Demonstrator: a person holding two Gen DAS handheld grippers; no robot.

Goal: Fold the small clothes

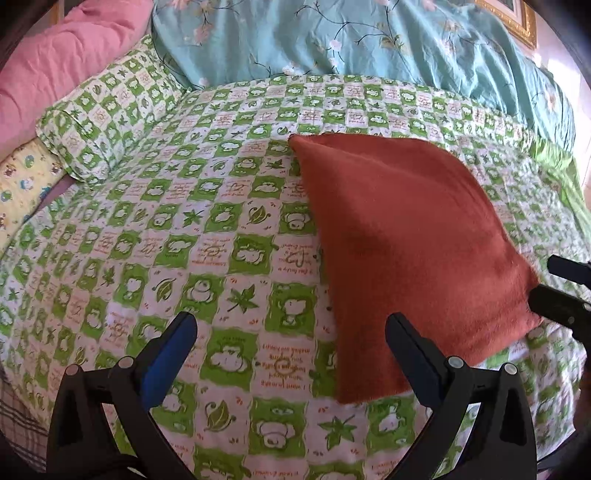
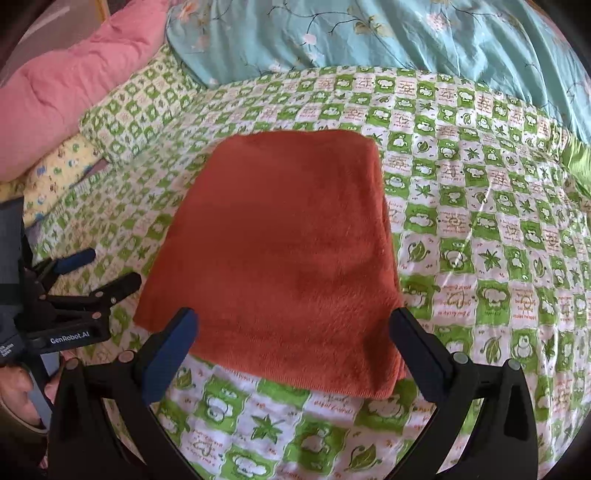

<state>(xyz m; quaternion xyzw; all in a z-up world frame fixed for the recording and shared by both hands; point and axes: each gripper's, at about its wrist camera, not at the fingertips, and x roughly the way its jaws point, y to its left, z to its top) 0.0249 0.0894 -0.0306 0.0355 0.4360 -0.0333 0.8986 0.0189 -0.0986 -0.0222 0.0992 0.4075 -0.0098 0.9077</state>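
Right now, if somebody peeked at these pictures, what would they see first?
The rust-orange folded cloth jumps out, lying flat in the middle of the green-and-white checked bedsheet. Both grippers, left gripper and right gripper, hang open near its front edge. Behind, a pink pillow sits beside a teal flowered quilt.

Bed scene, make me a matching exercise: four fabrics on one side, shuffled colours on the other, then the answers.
Things:
1. folded cloth
2. bedsheet
3. duvet
4. pillow

Colours:
A. pink
B. green and white check
C. rust red
D. teal with flowers

Pairs: 1-C, 2-B, 3-D, 4-A
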